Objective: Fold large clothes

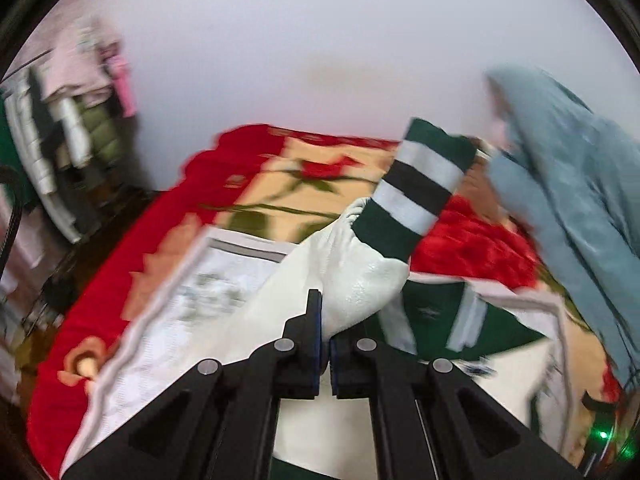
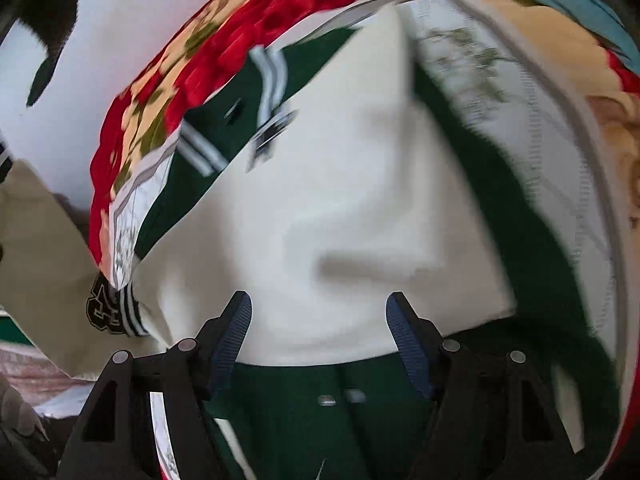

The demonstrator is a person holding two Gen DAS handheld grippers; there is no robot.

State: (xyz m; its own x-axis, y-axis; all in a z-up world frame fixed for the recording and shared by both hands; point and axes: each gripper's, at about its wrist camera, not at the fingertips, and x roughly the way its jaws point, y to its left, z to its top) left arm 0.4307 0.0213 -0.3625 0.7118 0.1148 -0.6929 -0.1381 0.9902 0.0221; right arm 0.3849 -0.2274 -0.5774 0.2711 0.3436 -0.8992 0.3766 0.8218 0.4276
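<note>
- Left wrist view shows the left tongs (image 1: 325, 340) pinched shut on the white sleeve (image 1: 352, 272) of a green and white jacket (image 1: 432, 312), lifting it off the bed so the striped cuff (image 1: 420, 188) points up and away.
- Right wrist view has the right tongs (image 2: 319, 332) spread wide, hovering over the jacket's white panel (image 2: 320, 200) and gripping nothing.
- The jacket lies spread on a pale sheet (image 1: 180, 304) over a red flowered blanket (image 1: 120, 260); a light blue garment (image 1: 568, 184) hangs at the far right.
- I'd judge the jacket thick and fairly heavy, soft enough to drape but bulky at the seams. The sleeve looks leathery and a bit slick, so a pinch there may slip.
- Better holds seem to be the ribbed cuff, the hem or the shoulder seam, where the knit gives bite.
- Both views are blurred, so finer detail is uncertain.
</note>
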